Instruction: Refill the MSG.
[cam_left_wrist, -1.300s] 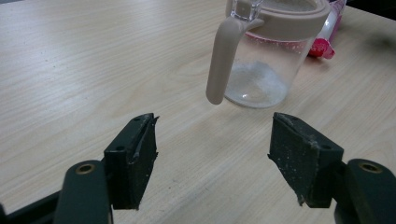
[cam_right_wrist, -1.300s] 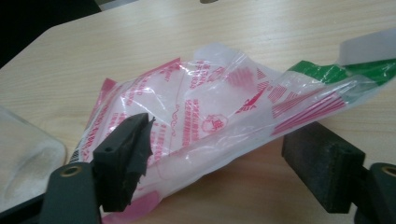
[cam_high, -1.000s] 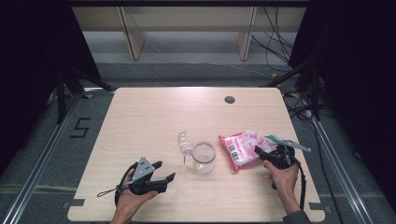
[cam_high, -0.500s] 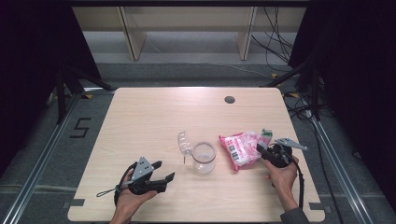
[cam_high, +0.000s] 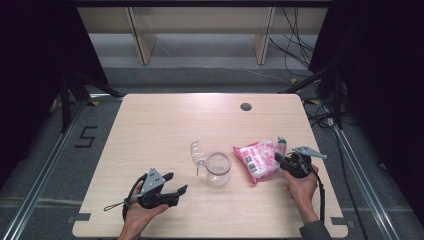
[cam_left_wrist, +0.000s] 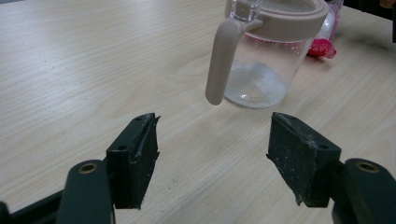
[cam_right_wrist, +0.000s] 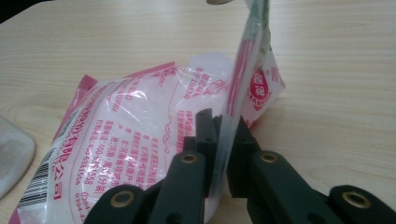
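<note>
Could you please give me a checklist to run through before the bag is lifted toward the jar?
1. Right gripper shut on the pink bag's edge, jaws having just closed: ok.
2. Bag contents secure, no visible spill: ok.
3. Jar upright on the table: ok.
4. Jar lid flipped open: ok.
5. Left gripper steadying the jar: not ok, open and short of it.
6. Bag mouth cut open: cannot tell.

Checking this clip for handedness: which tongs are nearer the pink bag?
Right. The right tongs are shut on the pink bag; the left tongs sit open beyond the jar.
</note>
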